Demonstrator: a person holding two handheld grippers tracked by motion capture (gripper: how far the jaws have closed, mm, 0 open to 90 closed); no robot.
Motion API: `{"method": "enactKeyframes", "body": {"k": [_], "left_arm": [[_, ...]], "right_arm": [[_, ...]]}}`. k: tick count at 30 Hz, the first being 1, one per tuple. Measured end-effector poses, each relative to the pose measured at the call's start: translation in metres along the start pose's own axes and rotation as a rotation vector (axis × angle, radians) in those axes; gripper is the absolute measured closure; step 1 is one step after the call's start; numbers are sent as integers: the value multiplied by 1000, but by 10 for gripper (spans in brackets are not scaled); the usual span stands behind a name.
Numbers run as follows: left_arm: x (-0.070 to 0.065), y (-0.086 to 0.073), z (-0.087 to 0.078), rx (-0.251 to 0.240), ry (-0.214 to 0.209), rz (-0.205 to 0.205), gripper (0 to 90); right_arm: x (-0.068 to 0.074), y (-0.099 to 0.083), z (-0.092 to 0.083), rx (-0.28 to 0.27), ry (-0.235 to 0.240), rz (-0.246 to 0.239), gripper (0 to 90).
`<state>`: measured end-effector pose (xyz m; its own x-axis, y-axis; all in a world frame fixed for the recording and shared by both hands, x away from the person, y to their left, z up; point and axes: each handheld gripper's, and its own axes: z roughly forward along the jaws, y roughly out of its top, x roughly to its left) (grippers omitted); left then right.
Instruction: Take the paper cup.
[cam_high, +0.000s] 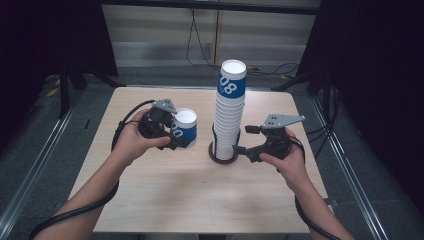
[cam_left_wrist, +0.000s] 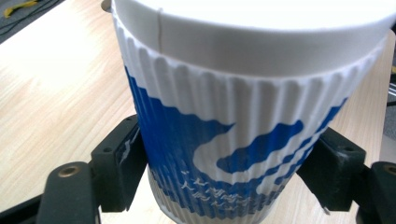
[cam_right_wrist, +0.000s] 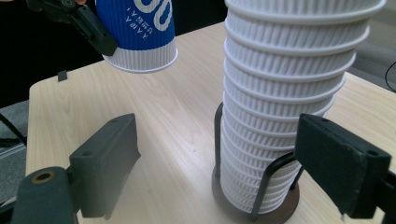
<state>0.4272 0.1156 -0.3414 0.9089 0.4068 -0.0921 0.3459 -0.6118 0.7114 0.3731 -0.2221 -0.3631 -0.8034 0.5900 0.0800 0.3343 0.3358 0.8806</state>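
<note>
The single cup (cam_high: 183, 127) is paper with a ribbed, corrugated sleeve, tapered toward the base, printed in blue with white lettering under a smooth white rim band; the left gripper view shows the ribbing running vertically down its wall (cam_left_wrist: 224, 140). It is held above the table (cam_high: 165, 200), left of the stack, and the right gripper view shows its base (cam_right_wrist: 140, 56) clear of the surface and tilted. The left gripper (cam_high: 167, 131) has its black, blocky fingers (cam_left_wrist: 119, 168) clamped on the lower sides of this cup, one on each flank. The left hand (cam_high: 132, 142) wraps the gripper body from the left with the forearm angled in from the lower left corner. The stack of cups (cam_high: 229, 110) stands upright near the table centre, its nested white ribbed rims forming a tall column topped by a blue-printed cup. It sits in a holder (cam_right_wrist: 261, 186) with a round dark base and thin dark wire uprights. The right gripper (cam_high: 241, 140) is level just right of the stack's lower part; its fingers (cam_right_wrist: 338, 158) stand wide apart, holding nothing, one close beside the holder's wire. The right hand (cam_high: 285, 157) grips from below and behind. The table is light wood-grain laminate with rounded corners.
</note>
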Motion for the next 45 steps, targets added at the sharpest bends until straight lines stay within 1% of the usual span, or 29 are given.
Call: {"method": "enactKeyframes", "body": {"k": [1,8,9,10,11,14,16,17,19,22,23,24,25,26,28,29,32,33,34,35,36,37,38,39,40,41,42,44,45], "left_arm": [[-1,-1,2,6,-7,11,236],[-4,-5,6,20,-12,15,236],[-4,-7,7,39,-18,32,236],[-5,-7,8,40,-17,25,235],[-6,-8,9,47,-18,28,235],[-6,-9,10,84,-31,51,235],[-7,-10,12,81,-31,43,235],[-6,-10,12,94,-36,59,235],[-8,-11,15,109,-38,66,235],[-10,-11,16,118,-31,74,235],[-12,-11,18,115,-32,62,235],[-11,-11,18,131,-35,83,235],[-12,-12,19,122,-31,64,236],[-11,-11,19,140,-34,86,236],[-12,-12,21,154,-35,87,236],[-12,-12,21,168,-35,97,235],[-14,-12,23,168,-34,85,236],[-13,-11,23,180,-34,99,236],[-14,-12,24,179,-32,90,236],[-13,-11,25,192,-34,98,236],[-13,-11,25,192,-34,98,236],[-14,-11,26,204,-34,99,236],[-13,-11,27,222,-36,120,236],[-15,-11,28,216,-32,109,236],[-15,-11,28,216,-32,109,236],[-15,-11,29,237,-34,124,236],[-15,-11,29,237,-34,124,237],[-16,-11,31,254,-33,134,238],[-17,-11,32,256,-34,129,239]], "right_arm": [[0,-1,0,0,2,-3,130],[2,-6,3,11,8,-2,131],[2,-7,4,12,14,1,132],[3,-8,4,14,18,1,132],[3,-9,5,14,22,-2,133],[5,-11,7,28,25,-8,133],[5,-12,8,30,30,-8,134],[6,-14,9,33,33,-9,134],[6,-15,10,36,38,-6,134],[7,-17,12,42,41,-11,134],[7,-18,13,45,46,-8,134],[7,-18,13,48,48,-8,134],[7,-19,14,49,47,-11,134],[7,-19,14,50,47,-11,134],[8,-20,14,53,50,-11,134],[8,-21,15,52,53,-9,134],[8,-22,15,58,54,-12,134],[8,-22,16,56,60,-8,134],[8,-23,16,58,55,-8,134],[8,-23,16,59,57,-9,134],[8,-23,16,59,57,-9,134],[8,-24,17,62,63,-10,134],[9,-25,17,65,63,-11,134],[9,-25,17,67,67,-8,134],[9,-25,17,67,67,-8,134],[9,-26,18,71,66,-11,134],[9,-26,18,71,66,-11,134],[9,-27,19,77,73,-15,134],[10,-26,19,83,72,-17,134]]}}
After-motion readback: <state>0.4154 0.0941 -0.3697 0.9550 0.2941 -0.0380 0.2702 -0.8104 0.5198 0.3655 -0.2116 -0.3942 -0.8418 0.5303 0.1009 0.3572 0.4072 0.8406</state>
